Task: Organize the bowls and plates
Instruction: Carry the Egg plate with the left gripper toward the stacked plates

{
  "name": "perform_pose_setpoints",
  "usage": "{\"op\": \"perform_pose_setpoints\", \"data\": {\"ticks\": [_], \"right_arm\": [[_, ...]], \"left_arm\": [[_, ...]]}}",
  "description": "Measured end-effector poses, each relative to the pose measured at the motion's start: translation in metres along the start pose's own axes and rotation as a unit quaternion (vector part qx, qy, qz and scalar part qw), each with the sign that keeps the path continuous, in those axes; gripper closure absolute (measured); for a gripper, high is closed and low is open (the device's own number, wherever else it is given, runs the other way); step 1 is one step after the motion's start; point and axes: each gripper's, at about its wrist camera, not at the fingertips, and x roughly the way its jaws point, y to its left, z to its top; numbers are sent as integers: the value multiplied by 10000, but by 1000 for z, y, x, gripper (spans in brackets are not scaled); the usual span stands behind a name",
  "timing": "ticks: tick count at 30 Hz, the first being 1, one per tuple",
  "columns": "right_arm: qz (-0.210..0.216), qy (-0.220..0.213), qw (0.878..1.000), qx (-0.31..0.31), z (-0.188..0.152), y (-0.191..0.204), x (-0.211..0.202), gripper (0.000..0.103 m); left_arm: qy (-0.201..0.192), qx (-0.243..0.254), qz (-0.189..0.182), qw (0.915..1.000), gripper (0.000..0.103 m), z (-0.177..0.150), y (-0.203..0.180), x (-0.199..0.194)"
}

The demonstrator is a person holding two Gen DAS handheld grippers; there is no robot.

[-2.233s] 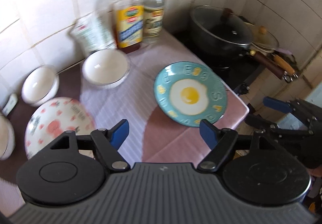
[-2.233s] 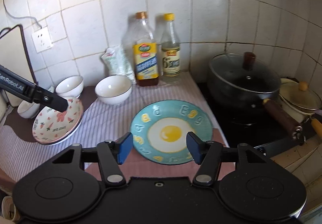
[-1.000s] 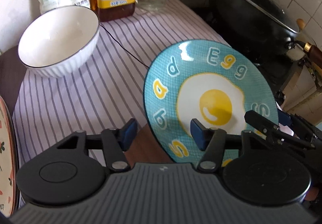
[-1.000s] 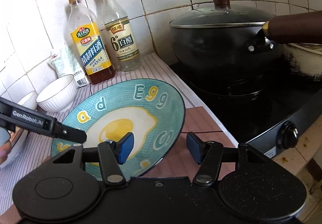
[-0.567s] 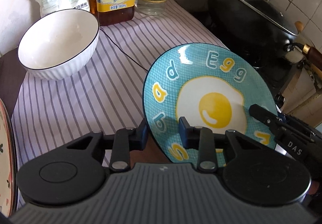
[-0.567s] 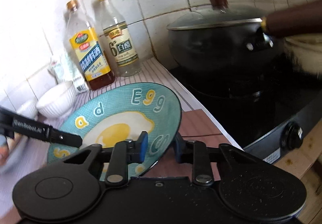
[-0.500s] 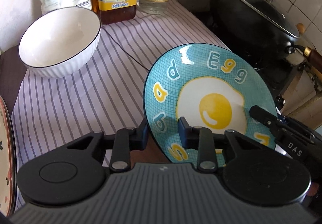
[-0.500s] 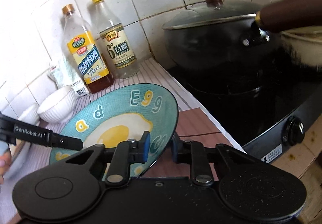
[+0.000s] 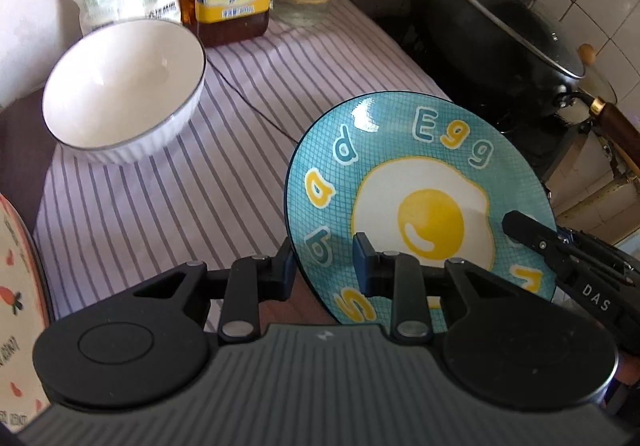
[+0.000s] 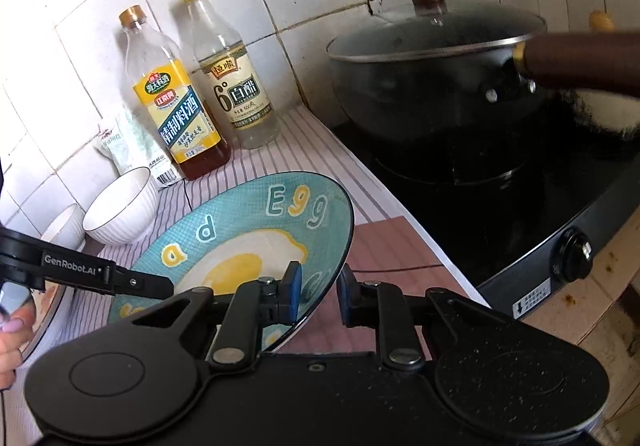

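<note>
The teal plate (image 9: pixel 420 181), lettered "Egg" around a painted fried egg, tilts above the striped cloth (image 9: pixel 168 205), its rim pinched on opposite sides: the left gripper (image 9: pixel 325 266) and right gripper (image 10: pixel 318 296) have both just closed on it. The left gripper's finger reads "GenRobot.AI", the right one's "DAS". Behind stand a cooking wine bottle (image 10: pixel 176 105) and a vinegar bottle (image 10: pixel 236 85) marked "6°". Only the right wrist view shows the stove knob (image 10: pixel 576 254) and a second bowl (image 10: pixel 64 226) beyond the white bowl (image 9: pixel 124 89); only the left shows the strawberry plate (image 9: pixel 16 298).
</note>
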Motion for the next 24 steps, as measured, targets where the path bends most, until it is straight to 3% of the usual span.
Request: {"op": "perform_pose_setpoints", "data": {"ticks": [11, 24], "right_arm": [[12, 41, 9999, -109, 13, 24, -25, 80], [315, -10, 9990, -331, 17, 79, -60, 80]], "left_arm": [[69, -19, -63, 10000, 76, 2, 10, -46], [-191, -338, 145, 9991, 76, -30, 34, -127]]}}
